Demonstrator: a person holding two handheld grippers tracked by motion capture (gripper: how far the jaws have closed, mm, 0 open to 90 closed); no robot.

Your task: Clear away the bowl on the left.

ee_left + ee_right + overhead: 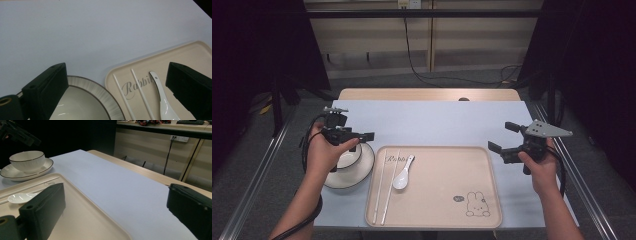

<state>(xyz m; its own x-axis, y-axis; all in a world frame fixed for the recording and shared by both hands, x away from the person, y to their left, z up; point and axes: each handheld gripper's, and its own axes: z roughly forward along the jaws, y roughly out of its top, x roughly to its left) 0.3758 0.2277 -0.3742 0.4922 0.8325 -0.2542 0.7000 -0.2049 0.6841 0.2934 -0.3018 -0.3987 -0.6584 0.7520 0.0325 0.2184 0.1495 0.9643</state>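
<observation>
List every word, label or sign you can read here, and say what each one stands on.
"Rabbit": grey script printed on the tray, at its far left corner, partly crossed by the chopsticks and the spoon; the final letter is cut off by the spoon.
A small dark speech bubble beside the rabbit drawing on the tray: too small to read.
Nothing else carries readable text.

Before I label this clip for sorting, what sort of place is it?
Probably a lab or recording station, not a dining room: dark curtains flank the table, a cable runs from a wall socket, and the tray is laid like a test setup.
</observation>
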